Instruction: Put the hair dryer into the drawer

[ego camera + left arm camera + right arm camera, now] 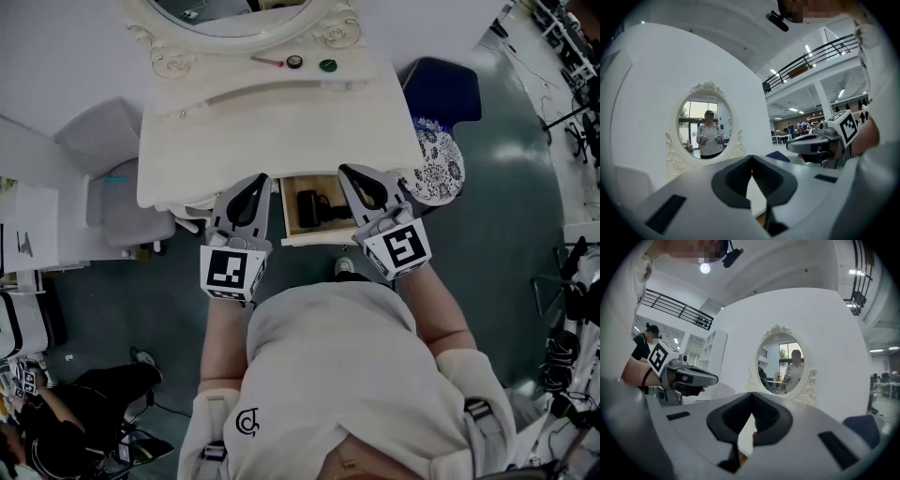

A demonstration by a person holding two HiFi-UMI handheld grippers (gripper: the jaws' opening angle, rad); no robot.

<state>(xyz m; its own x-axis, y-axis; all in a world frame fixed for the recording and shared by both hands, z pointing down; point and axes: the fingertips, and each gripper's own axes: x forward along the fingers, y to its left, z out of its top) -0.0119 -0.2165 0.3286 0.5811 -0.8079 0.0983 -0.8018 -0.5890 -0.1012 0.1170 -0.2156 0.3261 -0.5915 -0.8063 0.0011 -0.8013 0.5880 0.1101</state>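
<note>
While hair dryer [314,208] is lying inside open drawer [288,214], I'm holding left gripper [255,178] and right gripper [349,171] either side, both fingers pressed together, gripping nothing.

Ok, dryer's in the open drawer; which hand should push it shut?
Right, marginally: the right tongs sit over the right edge of the drawer, while the left tongs sit just beside it. Both are shut.

right tongs [751,414] closed and empty, oval mirror [783,363] ahead, left tongs [710,378] alongside
</note>
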